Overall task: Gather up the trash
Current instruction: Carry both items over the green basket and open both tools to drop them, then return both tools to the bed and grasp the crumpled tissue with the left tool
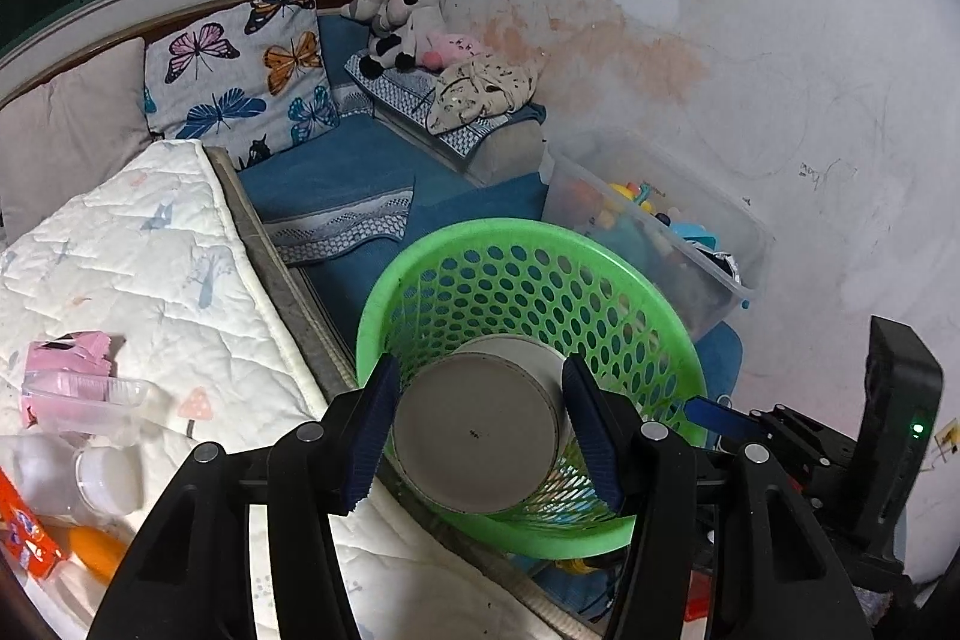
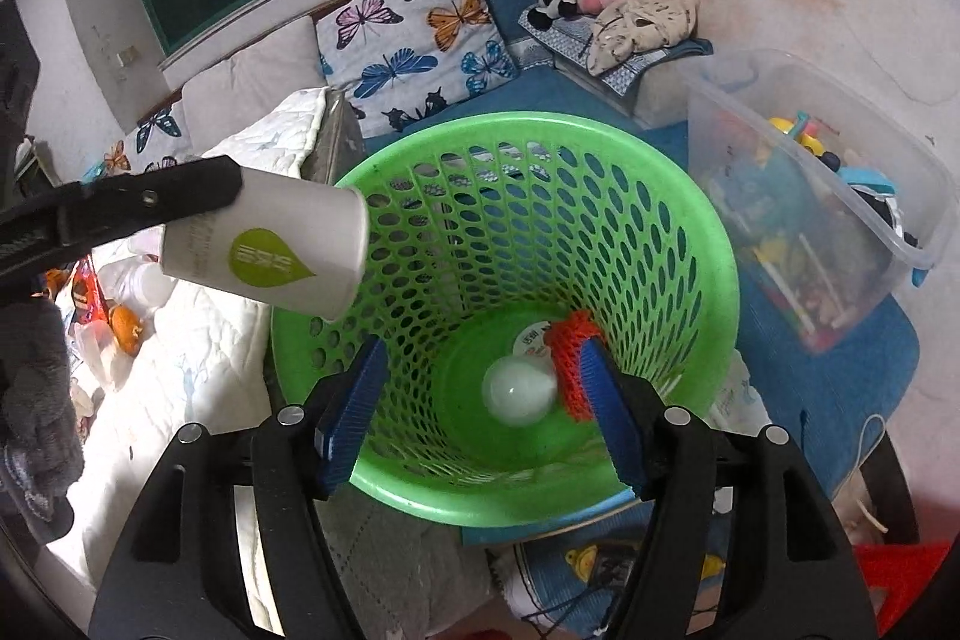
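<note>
Our left gripper (image 1: 480, 439) is clamped across a white paper cup with a green leaf-shaped logo (image 2: 270, 250), held on its side over the near rim of the green perforated plastic basket (image 2: 714, 244). Our right gripper (image 2: 486, 409) hangs over the basket's mouth with jaws apart, an orange mesh net (image 2: 567, 346) beside its right finger; we cannot tell whether they touch. We should carry the cup further over the opening before parting the fingers, so it clears the rim
</note>
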Available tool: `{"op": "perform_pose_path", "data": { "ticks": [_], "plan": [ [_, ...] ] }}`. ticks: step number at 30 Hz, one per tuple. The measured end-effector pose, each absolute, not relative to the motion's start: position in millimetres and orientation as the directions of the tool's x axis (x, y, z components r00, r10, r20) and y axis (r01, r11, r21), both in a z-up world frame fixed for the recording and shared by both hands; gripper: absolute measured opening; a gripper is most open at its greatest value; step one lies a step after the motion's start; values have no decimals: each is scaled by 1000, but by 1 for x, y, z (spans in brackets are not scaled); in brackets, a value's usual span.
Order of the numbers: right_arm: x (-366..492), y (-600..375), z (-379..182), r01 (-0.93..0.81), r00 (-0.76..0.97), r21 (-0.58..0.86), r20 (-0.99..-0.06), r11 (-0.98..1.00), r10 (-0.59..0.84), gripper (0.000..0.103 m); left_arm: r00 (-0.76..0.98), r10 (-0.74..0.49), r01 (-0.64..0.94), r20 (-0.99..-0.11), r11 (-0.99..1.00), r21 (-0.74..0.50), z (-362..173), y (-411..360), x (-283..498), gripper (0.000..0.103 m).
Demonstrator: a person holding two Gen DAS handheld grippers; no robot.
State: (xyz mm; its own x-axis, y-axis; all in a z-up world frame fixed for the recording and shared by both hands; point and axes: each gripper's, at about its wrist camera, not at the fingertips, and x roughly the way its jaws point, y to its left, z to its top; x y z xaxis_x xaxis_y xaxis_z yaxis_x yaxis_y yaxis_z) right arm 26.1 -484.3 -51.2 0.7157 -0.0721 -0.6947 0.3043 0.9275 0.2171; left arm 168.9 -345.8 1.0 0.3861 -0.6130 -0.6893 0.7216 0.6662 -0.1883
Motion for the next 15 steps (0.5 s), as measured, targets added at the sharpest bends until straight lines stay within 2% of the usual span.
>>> {"op": "perform_pose_path", "data": {
  "ticks": [4, 6, 8, 15],
  "plan": [
    [22, -482, -48, 302, 721, 222, -690, 927, -70, 67, 379, -610, 718, -696, 668, -195, -3, -350, 169, 56],
    [20, -482, -47, 301, 722, 227, -689, 926, -66, 67, 377, -608, 717, -699, 669, -195, -5, -352, 168, 65],
    [19, -480, -46, 299, 725, 231, -686, 926, -63, 67, 381, -606, 718, -698, 670, -189, -6, -351, 166, 68],
    [14, -469, -39, 272, 738, 244, -674, 931, -40, 69, 427, -598, 706, -679, 689, -163, 1, -328, 156, 68]
  ]
}}
